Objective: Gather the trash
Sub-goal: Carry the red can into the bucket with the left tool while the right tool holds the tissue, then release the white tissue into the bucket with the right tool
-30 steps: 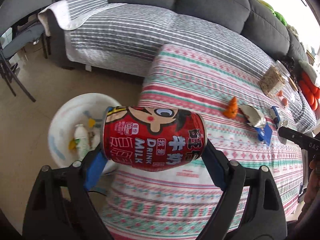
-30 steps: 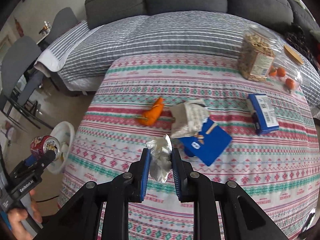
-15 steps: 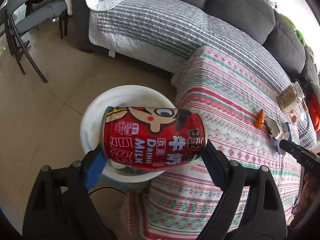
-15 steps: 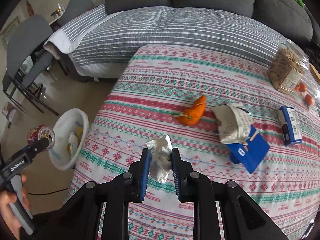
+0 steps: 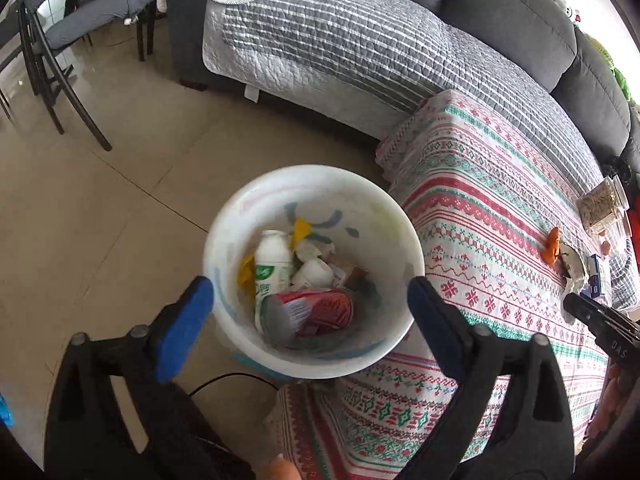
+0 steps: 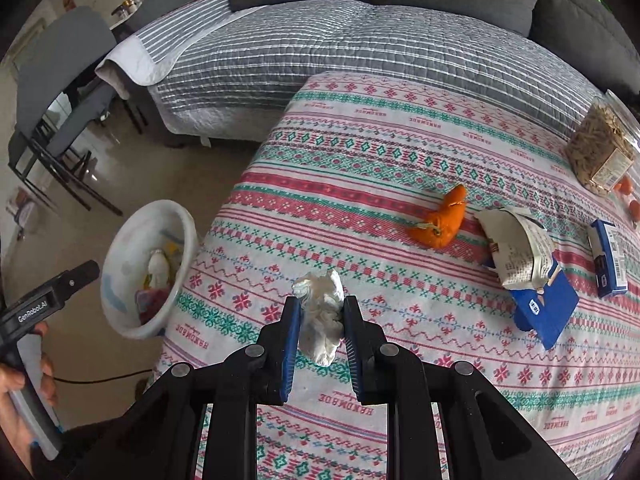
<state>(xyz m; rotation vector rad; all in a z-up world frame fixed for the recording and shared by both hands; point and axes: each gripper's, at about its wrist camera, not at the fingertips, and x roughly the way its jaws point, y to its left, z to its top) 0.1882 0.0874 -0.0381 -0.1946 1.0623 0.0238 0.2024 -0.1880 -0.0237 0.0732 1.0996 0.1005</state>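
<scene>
The left gripper [image 5: 310,312] is held over the round white plastic bin [image 5: 248,344] on the floor; its jaws have just been opening and stand wide apart with nothing between them. The red drink can [image 5: 316,312] is seen blurred inside the bin, beside a small white bottle [image 5: 273,266]. The right gripper [image 6: 320,322] is clamped on a crumpled white tissue [image 6: 320,316] above the patterned tablecloth [image 6: 360,152]. Step in hand: can drop judged done. Next: the tissue is to be carried over the bin's rim, then released. Orange peel [image 6: 442,224] remains on the table.
</scene>
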